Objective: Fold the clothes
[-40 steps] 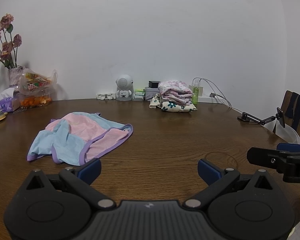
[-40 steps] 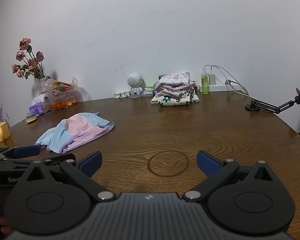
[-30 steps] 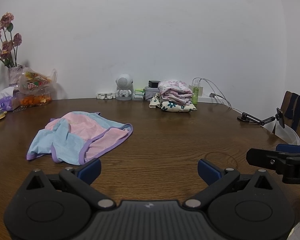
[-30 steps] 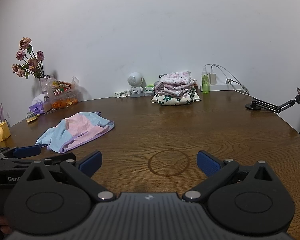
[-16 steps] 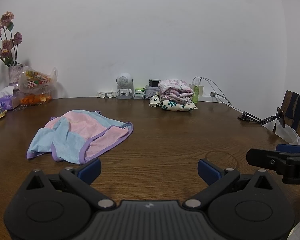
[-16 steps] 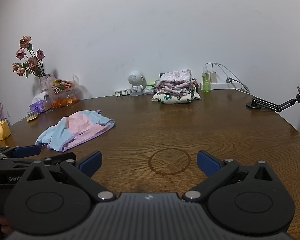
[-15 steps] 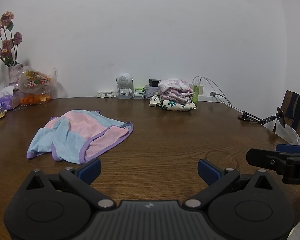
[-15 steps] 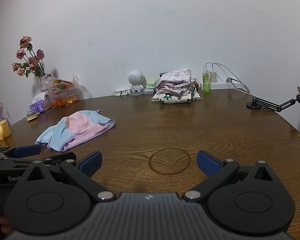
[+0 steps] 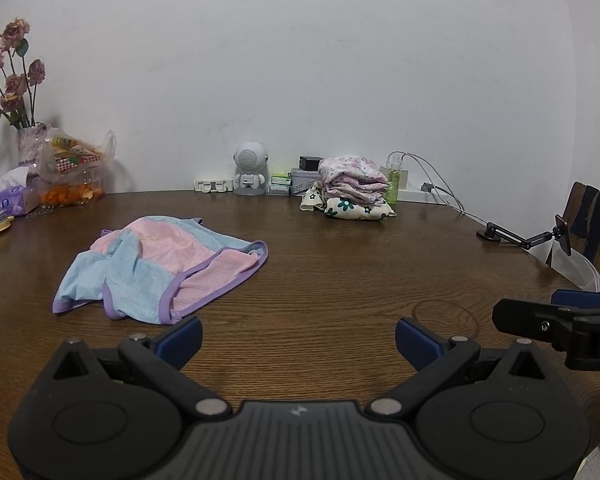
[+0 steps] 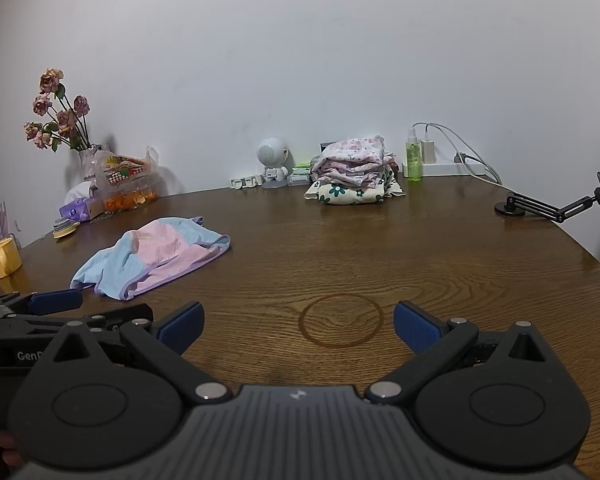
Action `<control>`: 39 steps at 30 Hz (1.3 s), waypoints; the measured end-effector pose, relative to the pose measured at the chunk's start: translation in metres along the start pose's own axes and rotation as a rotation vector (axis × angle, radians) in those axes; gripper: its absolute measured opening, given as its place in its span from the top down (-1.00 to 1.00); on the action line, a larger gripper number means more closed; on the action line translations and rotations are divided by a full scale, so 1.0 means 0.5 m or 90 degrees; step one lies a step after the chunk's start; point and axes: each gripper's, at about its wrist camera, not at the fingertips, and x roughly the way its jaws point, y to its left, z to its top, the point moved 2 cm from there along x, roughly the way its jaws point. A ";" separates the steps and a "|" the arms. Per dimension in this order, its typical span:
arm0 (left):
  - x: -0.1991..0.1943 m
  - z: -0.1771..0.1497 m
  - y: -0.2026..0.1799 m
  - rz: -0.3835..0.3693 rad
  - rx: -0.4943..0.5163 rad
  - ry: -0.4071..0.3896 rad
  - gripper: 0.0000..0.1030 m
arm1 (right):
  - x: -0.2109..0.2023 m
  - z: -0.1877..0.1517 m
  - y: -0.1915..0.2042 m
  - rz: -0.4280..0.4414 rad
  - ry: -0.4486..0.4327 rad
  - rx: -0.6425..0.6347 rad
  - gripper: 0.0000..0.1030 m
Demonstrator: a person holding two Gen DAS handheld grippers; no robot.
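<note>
We see the pink and blue garment (image 9: 160,270) lying crumpled and unfolded on the round wooden table (image 9: 340,272), left of centre and apart from both tools. Our left gripper (image 9: 298,340) hovers just short of its purple-trimmed near edge, jaws spread wide and holding nothing. Our right gripper (image 10: 298,326) sits to the right, above a ring-shaped mark in the wood grain (image 10: 342,320), also wide apart and empty. Farther back, by the wall, rests a stack of folded clothes (image 9: 350,194), with a small robot figure (image 9: 250,168) to its left and a vase of flowers (image 9: 16,120) in the far left corner.
</note>
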 end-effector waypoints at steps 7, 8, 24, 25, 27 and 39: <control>0.000 0.000 0.001 -0.001 0.000 -0.001 -1.00 | 0.000 0.001 -0.001 0.001 0.002 -0.001 -0.99; 0.000 0.000 0.001 -0.001 0.000 0.000 -1.00 | 0.000 0.001 -0.001 0.001 0.003 -0.001 -0.99; -0.003 0.000 0.000 -0.003 0.002 -0.003 -1.00 | 0.000 0.004 0.002 0.002 0.007 -0.003 -0.99; -0.003 0.000 0.000 -0.003 0.002 -0.003 -1.00 | 0.000 0.004 0.002 0.002 0.008 -0.003 -0.99; -0.002 0.000 0.000 -0.004 0.002 -0.002 -1.00 | 0.001 0.004 0.002 0.003 0.008 -0.003 -1.00; 0.002 -0.002 0.001 -0.005 0.001 0.002 -1.00 | 0.006 -0.001 0.000 0.005 0.017 -0.001 -0.99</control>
